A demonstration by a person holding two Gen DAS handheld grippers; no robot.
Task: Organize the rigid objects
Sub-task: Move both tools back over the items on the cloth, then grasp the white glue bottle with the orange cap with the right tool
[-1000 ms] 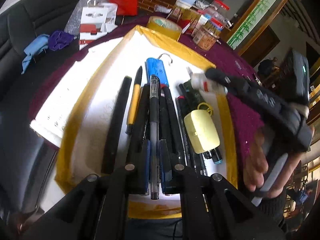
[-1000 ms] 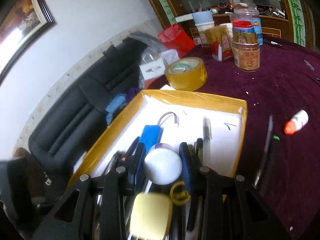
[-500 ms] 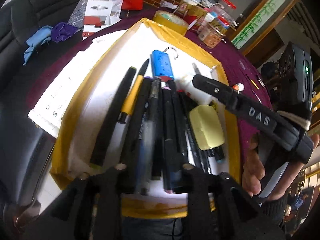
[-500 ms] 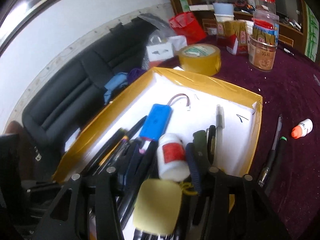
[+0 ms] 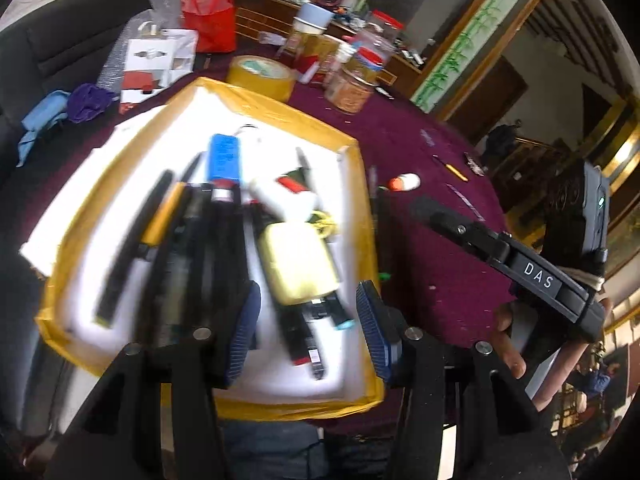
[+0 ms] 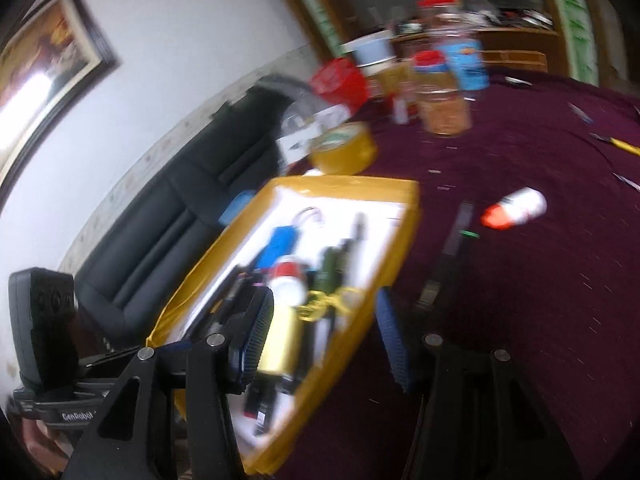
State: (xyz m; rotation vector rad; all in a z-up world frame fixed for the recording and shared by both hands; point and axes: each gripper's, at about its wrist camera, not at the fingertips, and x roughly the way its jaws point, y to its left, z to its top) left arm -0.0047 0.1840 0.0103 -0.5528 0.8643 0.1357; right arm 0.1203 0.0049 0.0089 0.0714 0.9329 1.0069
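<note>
A white tray with yellow taped rim (image 5: pixel 362 184) (image 6: pixel 404 216) holds several pens (image 5: pixel 160 224), a blue battery pack (image 5: pixel 225 156) (image 6: pixel 280 246), a white bottle with a red label (image 5: pixel 286 196) (image 6: pixel 286 280) and a pale yellow case (image 5: pixel 298 264) (image 6: pixel 280 340). My left gripper (image 5: pixel 308 328) is open and empty above the tray's near end. My right gripper (image 6: pixel 324 340) is open and empty over the tray's right rim; it also shows in the left wrist view (image 5: pixel 500 248). A small white bottle with an orange cap (image 5: pixel 405 181) (image 6: pixel 514 208) and dark pens (image 6: pixel 448 252) lie on the purple cloth.
A yellow tape roll (image 5: pixel 262 76) (image 6: pixel 344 148), jars (image 5: pixel 352 84) (image 6: pixel 444 108), a red bag (image 5: pixel 208 20) and a white box (image 5: pixel 160 62) stand behind the tray. A black sofa (image 6: pixel 168 208) lies to the left. A yellow pen (image 5: pixel 450 168) lies far right.
Both grippers have opened. The left let go of the clear pen, the right let go of the white bottle, which now lies in the tray. Both pulled back and swung right.
</note>
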